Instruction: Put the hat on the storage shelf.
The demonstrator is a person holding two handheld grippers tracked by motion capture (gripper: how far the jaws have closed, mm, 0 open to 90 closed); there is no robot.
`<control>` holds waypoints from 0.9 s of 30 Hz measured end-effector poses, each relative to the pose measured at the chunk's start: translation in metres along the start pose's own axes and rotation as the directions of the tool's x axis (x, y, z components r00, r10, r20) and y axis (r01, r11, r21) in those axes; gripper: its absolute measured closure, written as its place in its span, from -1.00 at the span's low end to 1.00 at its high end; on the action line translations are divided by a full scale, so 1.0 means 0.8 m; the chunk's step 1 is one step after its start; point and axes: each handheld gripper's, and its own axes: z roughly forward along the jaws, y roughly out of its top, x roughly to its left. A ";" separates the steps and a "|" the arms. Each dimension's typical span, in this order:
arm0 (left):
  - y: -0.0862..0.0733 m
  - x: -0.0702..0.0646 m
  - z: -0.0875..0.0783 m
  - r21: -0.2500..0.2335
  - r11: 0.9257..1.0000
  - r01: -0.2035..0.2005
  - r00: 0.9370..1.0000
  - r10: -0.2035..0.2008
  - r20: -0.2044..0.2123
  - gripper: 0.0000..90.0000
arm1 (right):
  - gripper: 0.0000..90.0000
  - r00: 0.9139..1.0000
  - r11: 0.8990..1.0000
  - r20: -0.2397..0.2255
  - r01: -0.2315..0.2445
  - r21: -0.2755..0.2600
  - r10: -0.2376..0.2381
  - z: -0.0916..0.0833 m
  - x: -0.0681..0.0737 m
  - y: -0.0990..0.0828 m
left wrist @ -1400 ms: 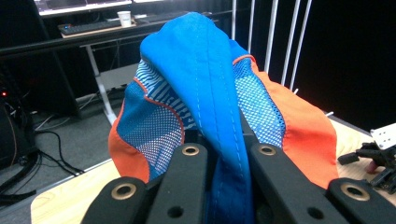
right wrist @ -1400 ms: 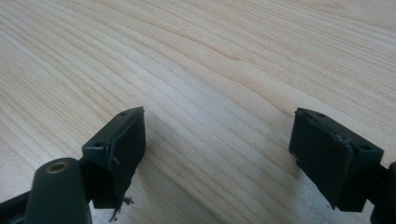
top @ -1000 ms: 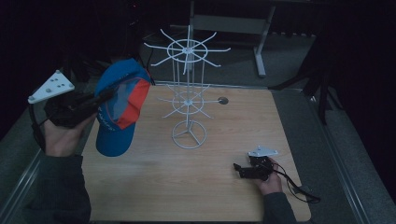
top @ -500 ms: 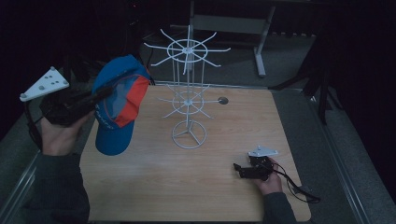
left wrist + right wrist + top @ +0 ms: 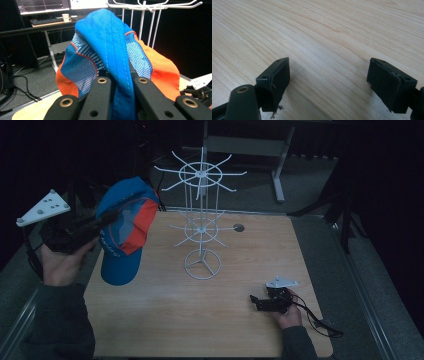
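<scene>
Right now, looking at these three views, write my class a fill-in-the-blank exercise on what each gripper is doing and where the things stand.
1. The left gripper is shut on a blue and orange ____.
2. The white wire rack stands on the wooden ____.
3. The right gripper rests low over the table with its jaws ____ and nothing between them.
4. In the high view, the cap is held to the ____ of the rack.

Missing words: cap; table; open; left

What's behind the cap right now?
In the left gripper view, the white wire rack rises behind the cap, with a desk further back. The cap hides the rack's lower part.
</scene>
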 end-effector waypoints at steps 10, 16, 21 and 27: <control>0.004 0.002 -0.001 -0.002 1.000 0.007 1.000 -0.007 -0.008 0.96 | -0.59 1.000 1.000 0.000 -0.001 0.001 0.001 0.000 0.000 0.000; 0.006 0.002 -0.001 0.004 1.000 0.009 1.000 -0.009 -0.009 0.97 | -0.59 1.000 1.000 0.000 -0.001 0.000 0.001 0.000 0.000 0.000; 0.009 0.003 -0.002 0.006 1.000 0.014 1.000 -0.014 -0.008 0.97 | -0.59 1.000 1.000 0.000 0.000 0.000 0.000 0.000 0.000 0.000; 0.012 0.002 -0.001 0.015 1.000 0.016 1.000 -0.016 -0.012 0.97 | -0.59 1.000 1.000 0.000 0.000 0.000 0.000 0.000 0.000 0.000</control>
